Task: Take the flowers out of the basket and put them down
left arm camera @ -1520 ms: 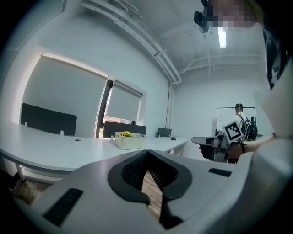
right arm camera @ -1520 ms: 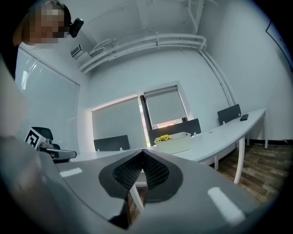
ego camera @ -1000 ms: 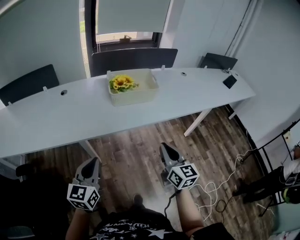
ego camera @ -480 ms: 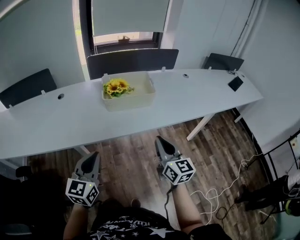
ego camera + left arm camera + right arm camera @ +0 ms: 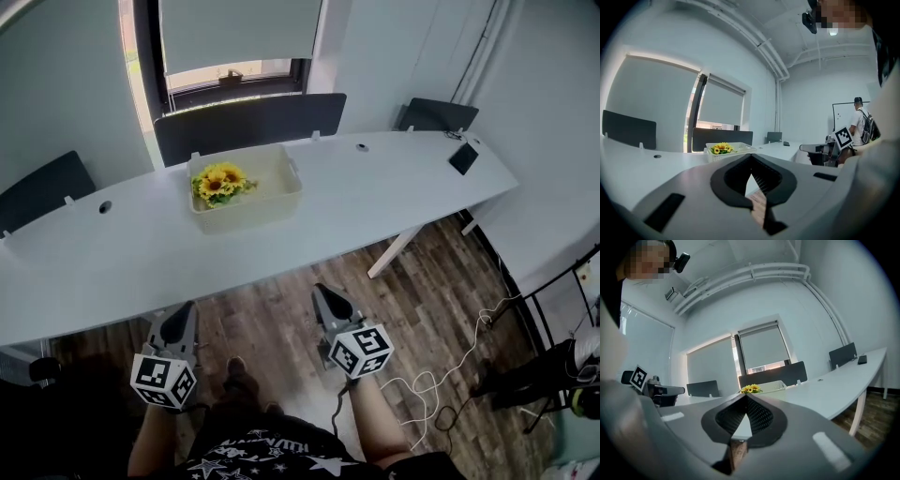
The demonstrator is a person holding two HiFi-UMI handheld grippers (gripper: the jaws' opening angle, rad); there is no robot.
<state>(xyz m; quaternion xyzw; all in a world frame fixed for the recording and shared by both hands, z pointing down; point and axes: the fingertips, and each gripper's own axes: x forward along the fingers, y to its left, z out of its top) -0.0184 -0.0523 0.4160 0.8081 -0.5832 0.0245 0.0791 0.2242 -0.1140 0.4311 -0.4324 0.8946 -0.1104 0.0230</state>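
Observation:
Yellow sunflowers [image 5: 217, 182] lie in the left part of a white basket [image 5: 272, 192] on the long white table [image 5: 375, 192]. Both grippers hang low over the wooden floor, well short of the table's near edge. My left gripper [image 5: 182, 310] is shut and holds nothing. My right gripper [image 5: 322, 292] is shut and empty too. In the left gripper view the flowers [image 5: 721, 148] and the basket [image 5: 738, 148] show far off above the closed jaws of the left gripper [image 5: 751, 157]. The right gripper view has the flowers [image 5: 750, 389] just above the right gripper [image 5: 746, 396], whose jaws are closed.
Dark chairs [image 5: 248, 124] stand behind the table under a window. A black phone [image 5: 460, 159] lies at the table's right end. Cables [image 5: 441, 380] trail over the floor at the right, near a black stand [image 5: 553, 281]. A person with a backpack [image 5: 860, 123] stands far off.
The head view has swung, so the basket sits further left and lower in the picture. Both grippers stay shut over the floor, about where they were.

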